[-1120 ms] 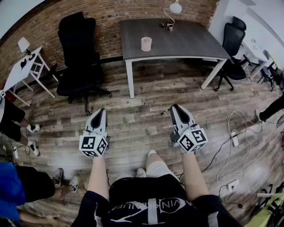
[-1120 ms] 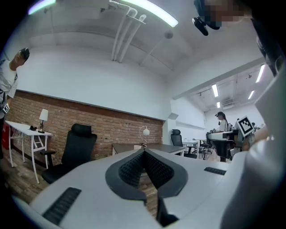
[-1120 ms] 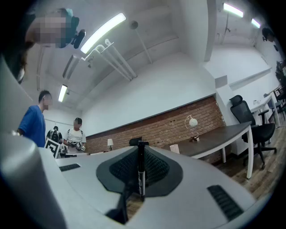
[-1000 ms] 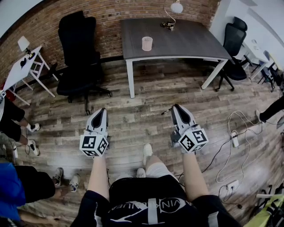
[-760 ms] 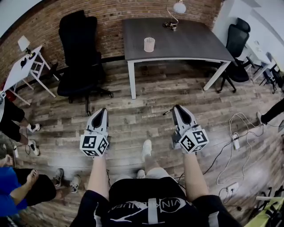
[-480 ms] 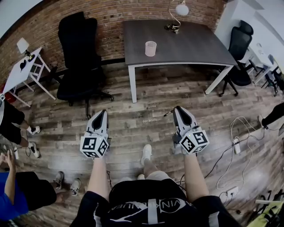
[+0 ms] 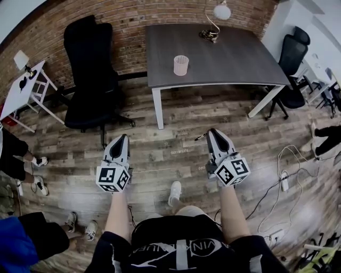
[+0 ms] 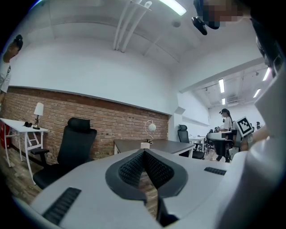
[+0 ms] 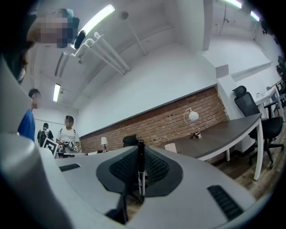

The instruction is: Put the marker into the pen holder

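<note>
A pale pink mesh pen holder (image 7: 180, 65) stands on the dark grey table (image 7: 234, 58) ahead of me, and it also shows small in the right gripper view, pen holder (image 9: 170, 147). My right gripper (image 7: 211, 131) is held at waist height over the wooden floor, well short of the table, shut on a black marker (image 9: 140, 170). The marker stands upright between the pads, and its end pokes out to the left as marker (image 7: 201, 136). My left gripper (image 7: 122, 137) hangs level beside it, its jaws closed together with nothing between them, left gripper (image 8: 144, 152).
A black office chair (image 7: 88, 69) stands left of the table, with a white side table (image 7: 24, 88) further left. A desk lamp (image 7: 216, 16) sits at the table's far edge. Cables and a power strip (image 7: 283, 181) lie on the floor at right. People's legs (image 7: 18, 152) stand at left.
The view has shifted a little nearer the table, with a foot stepping forward. Both grippers keep their pose, the marker still in the right one. The person at lower left has moved.
</note>
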A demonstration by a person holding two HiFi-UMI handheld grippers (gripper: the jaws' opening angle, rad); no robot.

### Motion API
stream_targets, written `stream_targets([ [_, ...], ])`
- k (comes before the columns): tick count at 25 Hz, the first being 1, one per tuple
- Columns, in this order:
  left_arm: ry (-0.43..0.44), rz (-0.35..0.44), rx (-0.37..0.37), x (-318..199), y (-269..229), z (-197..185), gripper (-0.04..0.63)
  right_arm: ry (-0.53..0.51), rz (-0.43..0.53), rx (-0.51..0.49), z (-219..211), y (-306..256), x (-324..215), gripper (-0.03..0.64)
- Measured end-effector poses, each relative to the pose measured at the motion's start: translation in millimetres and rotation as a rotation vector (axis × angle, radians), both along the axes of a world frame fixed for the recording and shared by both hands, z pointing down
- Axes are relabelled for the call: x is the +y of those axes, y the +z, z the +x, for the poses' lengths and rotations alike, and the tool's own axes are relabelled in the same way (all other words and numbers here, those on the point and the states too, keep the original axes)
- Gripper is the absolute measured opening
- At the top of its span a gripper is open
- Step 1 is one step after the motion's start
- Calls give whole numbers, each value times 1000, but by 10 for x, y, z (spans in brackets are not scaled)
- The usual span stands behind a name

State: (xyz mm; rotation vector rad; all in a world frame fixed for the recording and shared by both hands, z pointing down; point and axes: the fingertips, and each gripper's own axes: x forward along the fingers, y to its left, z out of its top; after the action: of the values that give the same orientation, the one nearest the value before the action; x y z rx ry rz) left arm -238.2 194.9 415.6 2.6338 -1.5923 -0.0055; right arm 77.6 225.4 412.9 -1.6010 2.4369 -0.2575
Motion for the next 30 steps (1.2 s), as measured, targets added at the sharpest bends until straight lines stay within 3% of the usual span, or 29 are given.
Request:
stream_targets([
  [14, -10, -13, -7, -1062, -14, 267, 14, -22, -13, -28, 251, -28, -1127, 52],
  [30, -18, -28, -19, -1612, 87, 467, 14, -26, -36, -63, 488, 90, -1710, 52],
])
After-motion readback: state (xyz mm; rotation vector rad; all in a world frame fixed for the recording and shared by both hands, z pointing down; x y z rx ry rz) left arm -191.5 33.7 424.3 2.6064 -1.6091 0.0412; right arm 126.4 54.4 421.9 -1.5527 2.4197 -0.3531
